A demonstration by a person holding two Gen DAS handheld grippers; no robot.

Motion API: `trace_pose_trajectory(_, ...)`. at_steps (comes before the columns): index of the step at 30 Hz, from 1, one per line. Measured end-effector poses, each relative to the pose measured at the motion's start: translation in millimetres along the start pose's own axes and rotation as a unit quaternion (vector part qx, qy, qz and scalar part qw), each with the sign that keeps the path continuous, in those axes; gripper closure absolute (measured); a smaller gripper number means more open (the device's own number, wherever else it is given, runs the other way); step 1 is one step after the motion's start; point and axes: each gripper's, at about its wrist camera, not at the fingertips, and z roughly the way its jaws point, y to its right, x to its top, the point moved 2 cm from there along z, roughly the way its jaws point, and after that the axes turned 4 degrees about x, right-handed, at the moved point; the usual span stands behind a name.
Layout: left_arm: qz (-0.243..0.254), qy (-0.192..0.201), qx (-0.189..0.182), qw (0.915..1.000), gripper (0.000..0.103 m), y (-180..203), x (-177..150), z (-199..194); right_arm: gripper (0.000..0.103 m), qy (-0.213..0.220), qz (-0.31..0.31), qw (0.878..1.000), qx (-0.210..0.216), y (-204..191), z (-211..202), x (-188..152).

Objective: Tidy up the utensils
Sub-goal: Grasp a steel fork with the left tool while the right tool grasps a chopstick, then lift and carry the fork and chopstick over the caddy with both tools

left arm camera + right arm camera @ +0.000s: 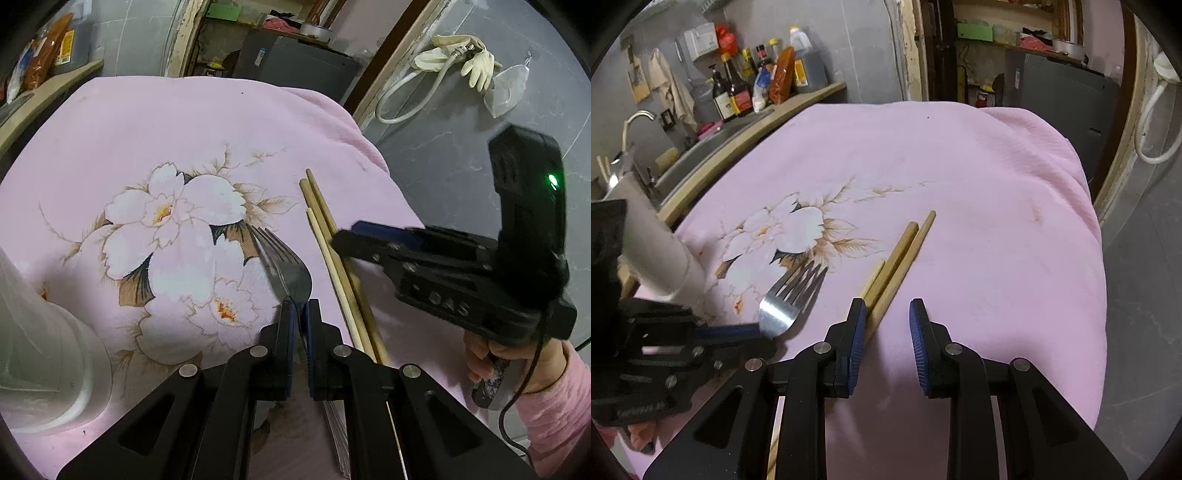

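A: Left wrist view. Fork pinched at the neck by the left claw, tines forward over the flowered pink cloth on the table. Probably held there so the handle hangs free for dropping into the white holder nearby.

B: Right claw?

A: Spread wide, low over the chopsticks; one blue pad touches them. Likely lining up to gather the bundle next.

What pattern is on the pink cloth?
White flowers with brown leaves on the pink cloth, clearest in the left wrist view.
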Motion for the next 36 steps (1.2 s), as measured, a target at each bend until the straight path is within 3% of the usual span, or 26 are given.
trace_pose_trajectory(10,0.001,-0.007,-0.005,1.0,0.099,-1,-2,-2,0.082,-0.048,0.011,0.998,-0.03,9,6,13)
trace_pose_trajectory(14,0.001,-0.008,-0.005,1.0,0.099,-2,-1,-2,0.075,-0.072,-0.014,0.996,-0.053,-5,18,15)
trace_pose_trajectory(16,0.001,-0.008,-0.005,1.0,0.099,-2,-2,-3,0.079,-0.069,-0.008,0.996,-0.058,-5,21,18)
trace_pose_trajectory(18,0.001,-0.008,-0.006,0.9999,0.099,-2,-2,-3,0.09,-0.063,0.007,0.996,-0.055,0,20,17)
trace_pose_trajectory(23,0.012,0.002,-0.007,0.9999,0.102,3,-4,-7,0.098,-0.04,0.047,0.997,-0.034,1,7,8)
trace_pose_trajectory(27,0.03,0.029,-0.001,0.9991,0.103,12,-5,-17,0.098,-0.009,0.071,0.997,-0.007,7,-12,-5)
trace_pose_trajectory(30,0.041,0.058,0.008,0.9975,0.103,19,-6,-27,0.098,0.032,0.065,0.997,-0.012,4,-33,-20)
trace_pose_trajectory(33,0.055,0.101,0.026,0.9931,0.103,27,-7,-42,0.098,0.113,0.031,0.992,-0.037,-10,-64,-36)
trace_pose_trajectory(36,0.069,0.159,0.048,0.9836,0.103,37,-9,-59,0.099,0.211,-0.005,0.975,-0.073,-29,-94,-53)
